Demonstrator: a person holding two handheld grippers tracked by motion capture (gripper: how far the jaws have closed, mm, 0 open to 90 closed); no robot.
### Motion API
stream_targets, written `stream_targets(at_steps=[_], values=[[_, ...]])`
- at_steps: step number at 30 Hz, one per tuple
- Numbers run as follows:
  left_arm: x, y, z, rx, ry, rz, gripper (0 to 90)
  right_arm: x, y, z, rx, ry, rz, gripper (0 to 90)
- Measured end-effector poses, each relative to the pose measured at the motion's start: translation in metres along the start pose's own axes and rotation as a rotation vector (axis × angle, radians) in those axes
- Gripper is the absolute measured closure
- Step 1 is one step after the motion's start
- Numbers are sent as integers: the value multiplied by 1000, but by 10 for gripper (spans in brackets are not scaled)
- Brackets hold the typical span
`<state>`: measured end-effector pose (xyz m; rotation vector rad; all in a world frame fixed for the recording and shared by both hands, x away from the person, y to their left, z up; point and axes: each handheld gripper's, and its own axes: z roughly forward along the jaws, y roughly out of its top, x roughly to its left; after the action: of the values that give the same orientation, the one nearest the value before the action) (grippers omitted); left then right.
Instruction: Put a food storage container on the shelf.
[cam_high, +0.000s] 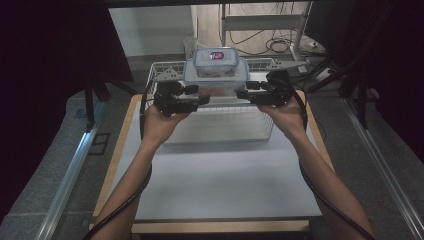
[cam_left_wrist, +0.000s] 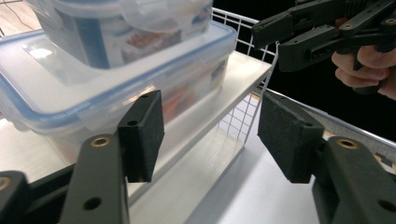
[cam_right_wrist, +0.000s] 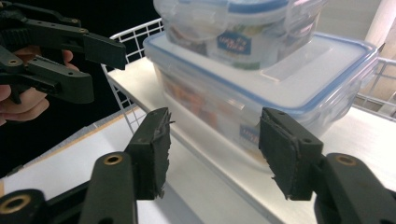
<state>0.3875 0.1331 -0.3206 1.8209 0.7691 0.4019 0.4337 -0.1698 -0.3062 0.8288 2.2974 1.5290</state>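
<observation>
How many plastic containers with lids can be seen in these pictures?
2. The large container rests on the board across the wire basket; the small container is stacked on its lid. Nothing else seems hidden inside the basket.

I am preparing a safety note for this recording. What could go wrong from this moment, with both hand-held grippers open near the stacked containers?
1. The small container sits loose on the large container; lifting only the lower one unevenly may tip the upper one off.
2. The left hand-held gripper and right hand-held gripper are open at the large container's sides; smooth plastic may slip from the pads.
3. The wire basket rim is close, so a jaw could snag it.
</observation>
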Motion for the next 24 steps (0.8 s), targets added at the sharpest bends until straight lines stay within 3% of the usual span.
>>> stream_targets(at_steps=[14,24], values=[[-18,-20,-8,12,2,36,267,14,-18,-10,26,1,-44,321],[-31,-40,-15,39,25,61,172,24,-33,-18,39,6,-69,251]])
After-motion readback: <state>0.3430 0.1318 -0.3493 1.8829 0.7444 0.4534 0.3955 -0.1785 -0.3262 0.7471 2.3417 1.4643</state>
